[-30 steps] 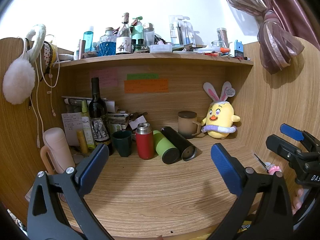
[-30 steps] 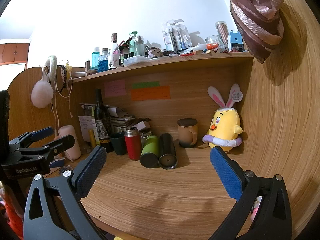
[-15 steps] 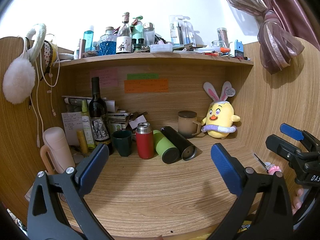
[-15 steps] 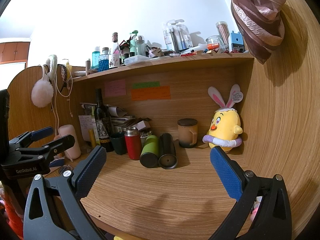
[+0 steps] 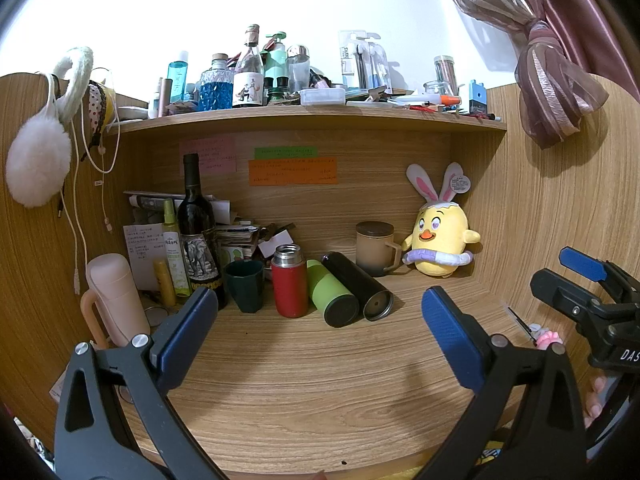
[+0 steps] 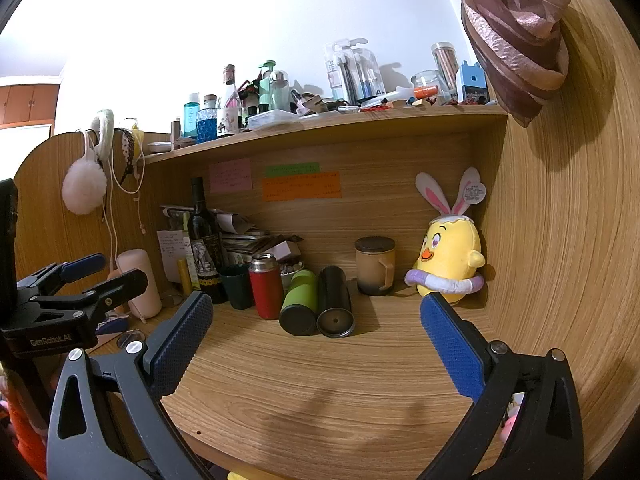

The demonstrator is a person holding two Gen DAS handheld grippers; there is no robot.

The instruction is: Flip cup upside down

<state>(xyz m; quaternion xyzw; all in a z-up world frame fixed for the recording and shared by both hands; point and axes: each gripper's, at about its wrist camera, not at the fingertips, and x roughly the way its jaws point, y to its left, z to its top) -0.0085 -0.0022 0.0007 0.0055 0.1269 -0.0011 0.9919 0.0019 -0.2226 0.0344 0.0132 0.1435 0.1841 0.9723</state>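
Left gripper [image 5: 316,320]: jaws spread wide, nothing between them, held over the front of the worktop [image 5: 320,384]. Right gripper [image 6: 316,324]: likewise spread and empty; in the left view it shows at the right edge with white letters "DAS" readable on its body. In the right view the left gripper shows at the left edge, body marked "GenRobot.AI".

Cup [image 5: 245,285]: dark green, upright, mouth up, in the back row of the worktop, between the wine bottle [image 5: 197,236] and the red flask [image 5: 289,280], well apart from both grippers. Bottle label carries an elephant picture; its text is too small to read.

Right of the flask, a green tumbler [image 5: 331,294] and a black tumbler [image 5: 358,286] lie on their sides, touching. Behind them stands a lidded mug [image 5: 375,249], beside a chick plush [image 5: 439,240].

Sticky notes on the back panel: writing illegible.
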